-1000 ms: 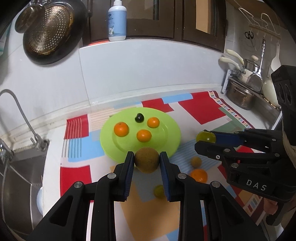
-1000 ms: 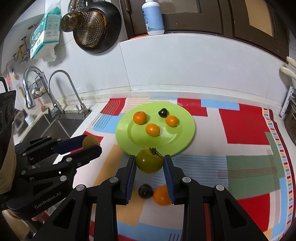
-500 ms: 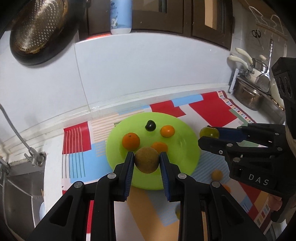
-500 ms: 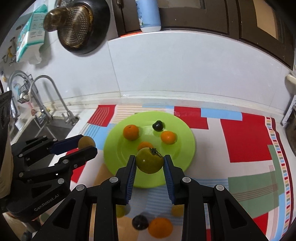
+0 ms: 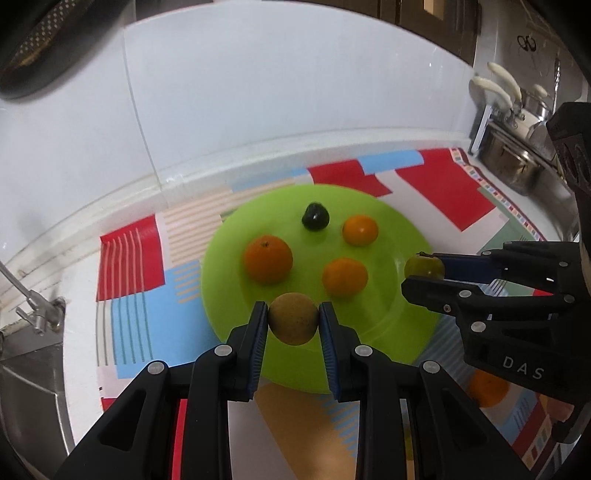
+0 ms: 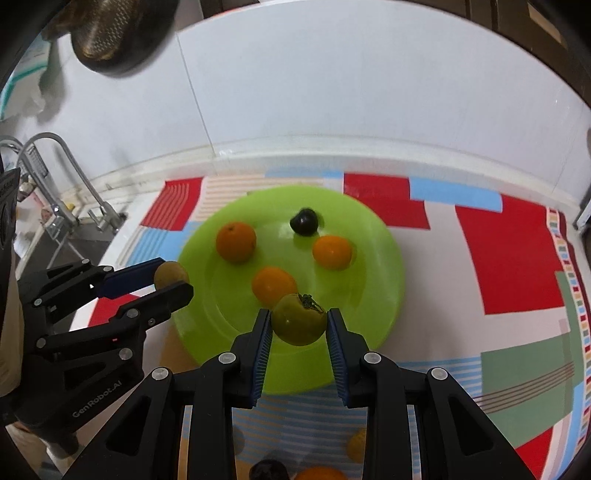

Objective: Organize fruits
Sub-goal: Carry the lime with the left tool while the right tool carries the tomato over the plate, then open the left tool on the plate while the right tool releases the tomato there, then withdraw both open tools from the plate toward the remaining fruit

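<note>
A loud patchwork mat covers the bench, with a chrome faucet left, steel pot right, and a colander hanging up.

A lime-green plate on the tabletop holds three oranges and a small dark fruit. A brownish round fruit hangs pinched over its near edge, a green persimmon-like fruit likewise. More fruit, among them an orange, lies off the plate.
</note>
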Demonstrator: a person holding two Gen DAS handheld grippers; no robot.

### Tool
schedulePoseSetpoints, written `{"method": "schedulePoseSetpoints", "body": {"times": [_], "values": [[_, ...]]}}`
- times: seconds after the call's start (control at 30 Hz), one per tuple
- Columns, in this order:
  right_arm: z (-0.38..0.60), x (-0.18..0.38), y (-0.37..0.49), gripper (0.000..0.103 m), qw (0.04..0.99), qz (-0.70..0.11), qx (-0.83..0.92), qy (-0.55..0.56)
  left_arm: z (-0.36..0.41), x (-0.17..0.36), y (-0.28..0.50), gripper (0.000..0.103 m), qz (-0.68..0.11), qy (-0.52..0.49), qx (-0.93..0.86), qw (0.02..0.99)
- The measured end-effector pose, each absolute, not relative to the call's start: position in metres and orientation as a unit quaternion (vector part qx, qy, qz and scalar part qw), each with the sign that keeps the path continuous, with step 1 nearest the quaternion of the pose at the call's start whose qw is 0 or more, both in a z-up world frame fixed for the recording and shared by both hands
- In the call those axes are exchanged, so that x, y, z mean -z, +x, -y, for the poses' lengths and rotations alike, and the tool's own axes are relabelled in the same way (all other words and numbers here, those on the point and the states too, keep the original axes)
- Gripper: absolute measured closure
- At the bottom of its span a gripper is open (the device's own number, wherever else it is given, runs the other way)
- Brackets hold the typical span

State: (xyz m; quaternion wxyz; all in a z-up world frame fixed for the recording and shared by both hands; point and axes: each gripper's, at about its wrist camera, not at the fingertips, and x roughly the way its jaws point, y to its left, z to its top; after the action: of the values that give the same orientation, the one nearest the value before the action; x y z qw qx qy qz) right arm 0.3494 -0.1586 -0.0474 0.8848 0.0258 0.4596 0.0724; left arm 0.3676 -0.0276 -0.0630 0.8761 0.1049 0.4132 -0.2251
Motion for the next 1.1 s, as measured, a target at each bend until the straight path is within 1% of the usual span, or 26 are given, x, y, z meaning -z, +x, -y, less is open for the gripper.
{"method": "schedulePoseSetpoints", "body": {"times": [0.3,0.33,0.37,0.43,0.5,0.53,0.57,0.83,0.97,1.0,1.07,1.1], "values": [[0.158,0.061,0.356,0.072,0.879,-0.471,-0.065,0.031,0.031,0.075,0.376,0.075,-0.425,0.111,0.236,0.867],[0.158,0.061,0.356,0.072,0.879,-0.471,-0.064,0.031,0.031,0.075,0.377,0.073,-0.424,0.111,0.237,0.867],[0.158,0.061,0.357,0.072,0.88,-0.47,-0.062,0.031,0.031,0.074,0.376,0.068,-0.422,0.112,0.237,0.868],[0.158,0.062,0.357,0.071,0.88,-0.471,-0.06,0.029,0.03,0.071,0.375,0.061,-0.417,0.113,0.237,0.87],[0.158,0.06,0.356,0.069,0.881,-0.468,-0.058,0.029,0.029,0.067,0.373,0.06,-0.412,0.113,0.239,0.872],[0.158,0.059,0.354,0.063,0.883,-0.466,-0.055,0.029,0.027,0.064,0.371,0.057,-0.41,0.114,0.236,0.874],[0.159,0.057,0.352,0.06,0.885,-0.463,-0.052,0.028,0.026,0.063,0.37,0.056,-0.408,0.114,0.235,0.875],[0.158,0.032,0.318,0.06,0.904,-0.425,-0.039,0.006,0.015,0.041,0.339,0.048,-0.385,0.105,0.235,0.886],[0.16,0.018,0.299,0.06,0.913,-0.406,-0.037,0.013,0.014,0.027,0.32,0.044,-0.366,0.106,0.237,0.894],[0.161,0.014,0.294,0.058,0.915,-0.403,-0.037,0.015,0.013,0.022,0.314,0.044,-0.36,0.105,0.239,0.896],[0.162,0.008,0.284,0.053,0.919,-0.391,-0.034,0.019,0.011,0.016,0.308,0.039,-0.352,0.102,0.241,0.899],[0.162,0.005,0.279,0.053,0.921,-0.387,-0.032,0.019,0.01,0.012,0.303,0.038,-0.348,0.1,0.242,0.9]]}}
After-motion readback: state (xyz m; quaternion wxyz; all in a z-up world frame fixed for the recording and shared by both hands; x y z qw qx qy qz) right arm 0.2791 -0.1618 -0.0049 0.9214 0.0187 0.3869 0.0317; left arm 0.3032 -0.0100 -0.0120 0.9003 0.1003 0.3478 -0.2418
